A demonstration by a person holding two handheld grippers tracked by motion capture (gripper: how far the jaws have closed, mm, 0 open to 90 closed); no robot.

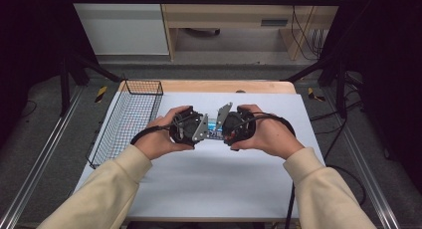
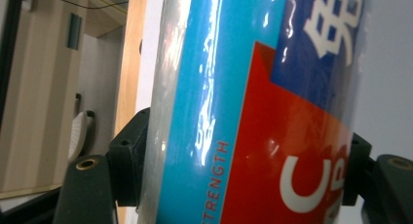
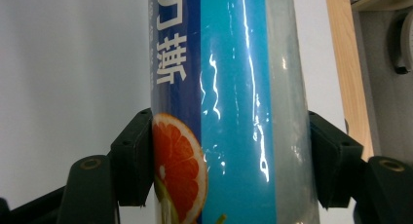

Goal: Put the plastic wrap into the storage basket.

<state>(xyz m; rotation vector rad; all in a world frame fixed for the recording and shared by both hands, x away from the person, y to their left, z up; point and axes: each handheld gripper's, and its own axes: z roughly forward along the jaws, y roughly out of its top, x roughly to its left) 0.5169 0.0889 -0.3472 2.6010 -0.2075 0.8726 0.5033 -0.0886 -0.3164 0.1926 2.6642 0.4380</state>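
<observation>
Roll (image 1: 215,125) clamped between left gripper (image 1: 191,127) and right gripper (image 1: 234,125).

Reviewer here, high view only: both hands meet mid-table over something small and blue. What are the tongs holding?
Observer: A film-wrapped blue roll with red and dark-blue label panels; the left tongs are clamped across it.
Operator: And the right tongs?
Observer: The right tongs are clamped on the same roll, beside a printed orange slice.
Operator: Any readable text?
Observer: The left gripper view shows "STRENGTH" in red letters along the roll.
</observation>
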